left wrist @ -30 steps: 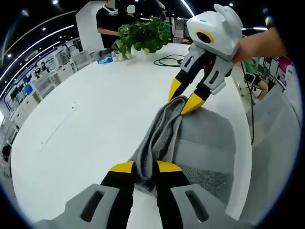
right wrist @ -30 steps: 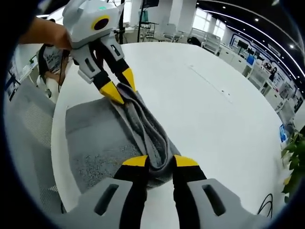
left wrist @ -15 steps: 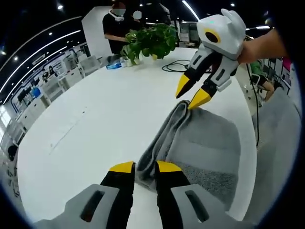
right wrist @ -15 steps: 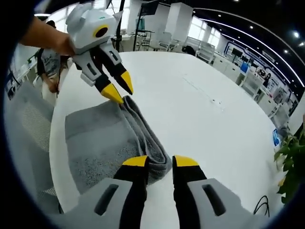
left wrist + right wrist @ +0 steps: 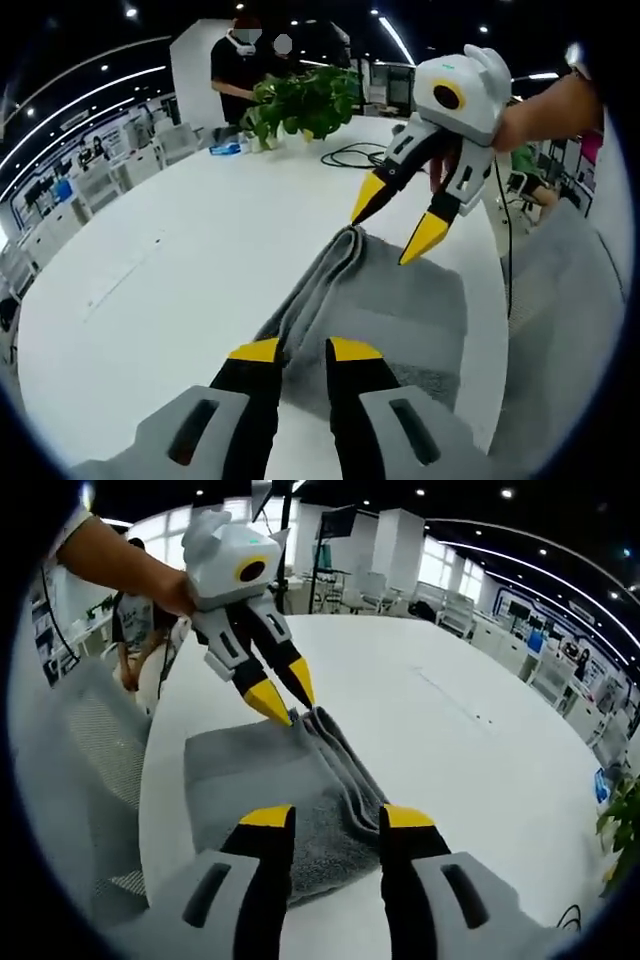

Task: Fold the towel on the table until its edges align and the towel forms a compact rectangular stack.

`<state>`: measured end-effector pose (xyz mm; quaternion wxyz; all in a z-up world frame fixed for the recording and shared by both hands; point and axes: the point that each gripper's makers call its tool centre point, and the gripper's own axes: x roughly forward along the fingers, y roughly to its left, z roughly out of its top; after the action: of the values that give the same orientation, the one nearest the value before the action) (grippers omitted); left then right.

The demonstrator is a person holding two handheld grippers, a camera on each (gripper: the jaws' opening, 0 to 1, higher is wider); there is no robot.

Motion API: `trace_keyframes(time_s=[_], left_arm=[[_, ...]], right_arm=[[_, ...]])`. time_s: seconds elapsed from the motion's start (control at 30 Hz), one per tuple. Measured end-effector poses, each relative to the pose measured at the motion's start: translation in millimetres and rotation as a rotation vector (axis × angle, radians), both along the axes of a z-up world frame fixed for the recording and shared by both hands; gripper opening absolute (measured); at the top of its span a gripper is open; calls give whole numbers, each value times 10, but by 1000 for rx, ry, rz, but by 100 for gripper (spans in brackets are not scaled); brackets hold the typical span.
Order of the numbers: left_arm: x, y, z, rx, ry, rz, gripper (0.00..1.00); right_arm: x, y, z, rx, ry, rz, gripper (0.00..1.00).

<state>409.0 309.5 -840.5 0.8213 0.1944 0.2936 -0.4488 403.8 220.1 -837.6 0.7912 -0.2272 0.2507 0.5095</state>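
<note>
A grey towel [image 5: 400, 310] lies folded flat on the white table [image 5: 180, 250], close to the table's edge, with its rolled fold line on the side away from that edge. My left gripper [image 5: 306, 350] sits low at one end of the fold. Its jaws are narrow and the fold runs in between them. In the right gripper view the same gripper [image 5: 282, 695] has its tips at the towel's [image 5: 270, 780] far corner. My right gripper [image 5: 393, 232] hovers just above the other end with its jaws spread, and its own tips [image 5: 337, 818] stand wide over the cloth.
A potted plant [image 5: 305, 95] and a black cable [image 5: 355, 155] lie at the far end of the table, where a person [image 5: 235, 60] stands. A grey mesh chair [image 5: 80, 760] stands just off the table's edge beside the towel.
My right gripper has opened, let go of its towel corner and lifted a little. The raised fold has sunk down and the towel now lies flat. The left gripper's jaws keep the same gap.
</note>
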Motion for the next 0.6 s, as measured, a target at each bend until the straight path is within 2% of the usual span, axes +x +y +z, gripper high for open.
trace_keyframes(time_s=[0.2, 0.27, 0.37, 0.5, 0.6], left_arm=[[-143, -67, -120, -26, 62, -21, 27], [-176, -90, -174, -22, 76, -26, 29], [-169, -76, -262, 18, 64, -28, 38], [-96, -55, -293, 27, 46, -13, 42], [-46, -44, -330, 33, 41, -3, 51]], right_arm=[[-183, 58, -99, 39, 60, 38, 48], [-186, 65, -193, 36, 83, 40, 53], [-180, 67, -285, 24, 107, 34, 58], [-156, 56, -348, 24, 109, 34, 63], [-152, 65, -407, 21, 110, 39, 67]])
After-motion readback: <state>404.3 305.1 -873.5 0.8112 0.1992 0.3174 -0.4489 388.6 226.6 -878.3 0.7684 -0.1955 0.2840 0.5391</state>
